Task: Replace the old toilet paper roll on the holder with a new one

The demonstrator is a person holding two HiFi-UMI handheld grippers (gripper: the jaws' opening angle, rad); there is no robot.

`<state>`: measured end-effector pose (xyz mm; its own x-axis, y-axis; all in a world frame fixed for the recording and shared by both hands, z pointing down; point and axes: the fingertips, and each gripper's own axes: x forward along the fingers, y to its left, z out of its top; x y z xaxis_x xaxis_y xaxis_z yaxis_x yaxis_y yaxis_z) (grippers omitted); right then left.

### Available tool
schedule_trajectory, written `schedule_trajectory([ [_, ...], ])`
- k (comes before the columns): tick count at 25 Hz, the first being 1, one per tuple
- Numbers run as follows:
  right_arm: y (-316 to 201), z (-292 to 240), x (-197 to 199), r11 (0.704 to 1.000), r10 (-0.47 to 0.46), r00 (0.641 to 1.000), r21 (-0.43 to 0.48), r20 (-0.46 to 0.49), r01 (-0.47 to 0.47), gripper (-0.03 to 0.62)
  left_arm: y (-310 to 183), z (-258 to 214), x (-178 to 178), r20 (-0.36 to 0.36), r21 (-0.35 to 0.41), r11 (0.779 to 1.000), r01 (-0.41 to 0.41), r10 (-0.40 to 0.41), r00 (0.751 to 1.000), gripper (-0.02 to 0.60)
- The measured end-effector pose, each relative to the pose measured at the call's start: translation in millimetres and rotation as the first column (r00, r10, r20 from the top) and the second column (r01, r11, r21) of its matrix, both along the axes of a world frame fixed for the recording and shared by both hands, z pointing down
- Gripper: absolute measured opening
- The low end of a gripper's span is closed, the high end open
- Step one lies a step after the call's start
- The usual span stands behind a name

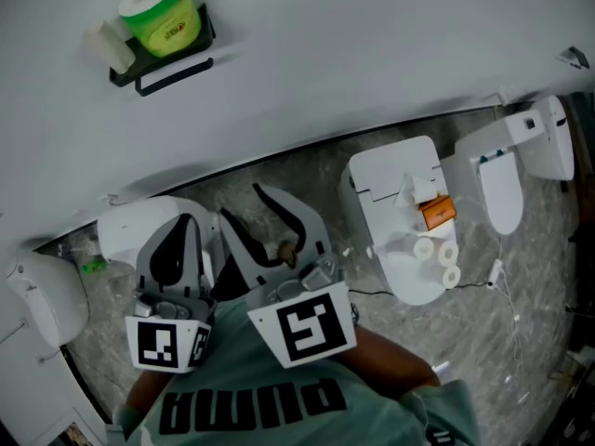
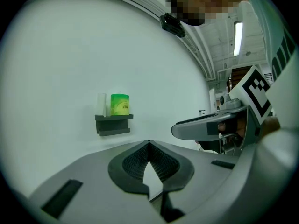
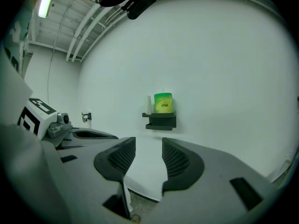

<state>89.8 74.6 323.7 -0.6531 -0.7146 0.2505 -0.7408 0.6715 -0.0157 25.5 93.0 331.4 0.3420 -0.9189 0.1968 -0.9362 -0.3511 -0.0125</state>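
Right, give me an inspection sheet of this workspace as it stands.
Surface: grey marbled floor below a white wall.
Job's things: black holder on the wall, green-wrapped roll standing on it; three small white rolls on a white fixture.
Clutter: orange item on that fixture.
Grippers: left gripper shut, empty; right gripper open, empty.
Cables: thin cable on the floor.
Surroundings: more white fixtures; ceiling light.

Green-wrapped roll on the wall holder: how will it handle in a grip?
The green-wrapped roll looks wrapped in film, so it is probably slippery, and soft under pressure. It stands upright on the black holder shelf, so a push could tip it. Likely light for its size.
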Motion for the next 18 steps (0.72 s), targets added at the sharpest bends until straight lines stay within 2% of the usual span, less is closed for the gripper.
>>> schedule_trajectory([
  [18,5.9,-3.0,0.2,1.0,-0.001,1.0,0.02,-0.003,0.001,0.175,4.7,-1.8,0.8,-0.001,0.011,1.0,0.003,-0.003,1.0,0.005],
])
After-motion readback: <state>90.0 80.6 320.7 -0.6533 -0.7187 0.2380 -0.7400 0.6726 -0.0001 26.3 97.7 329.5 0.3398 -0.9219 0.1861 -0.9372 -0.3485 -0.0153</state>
